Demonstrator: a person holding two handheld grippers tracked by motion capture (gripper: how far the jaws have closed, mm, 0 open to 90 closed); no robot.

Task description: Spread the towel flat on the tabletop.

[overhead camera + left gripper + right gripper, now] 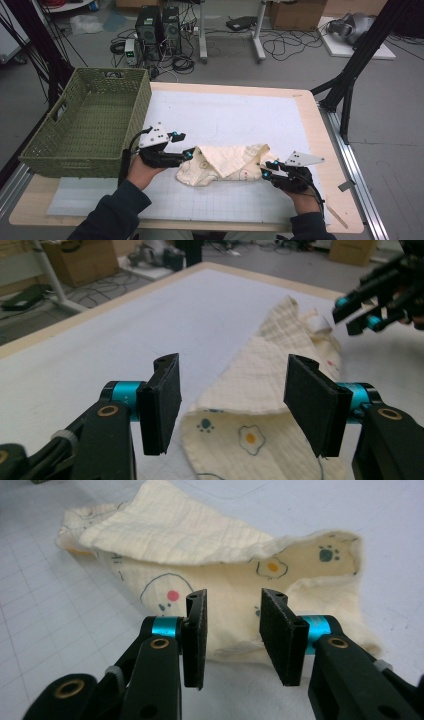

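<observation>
So there's a cream cloth (222, 165) lying loosely folded on the white mat (240, 115), with a gripper at each end of it; the left gripper (181, 145) sits at the cloth's left end, jaws wide apart and nothing between them, and the cloth starts right in front of its tips; in the left gripper view (232, 405) the folded edge runs away from the jaws toward the other gripper, with a little fried-egg print (250, 438) and a paw print showing on the bottom layer just past the pads.

The right gripper (267, 170) is at the opposite end, also with its jaws apart and holding nothing; in the right gripper view (232, 630) the cloth's near edge lies just ahead of the tips and partly behind the gap, and I can't tell if the pads are actually touching the fabric; the top flap is folded over the printed side, away from the jaws.

Off beyond the left gripper, on its outer side, stands a green woven basket (55, 145) at the table (320, 145) edge, well apart from the cloth.
</observation>
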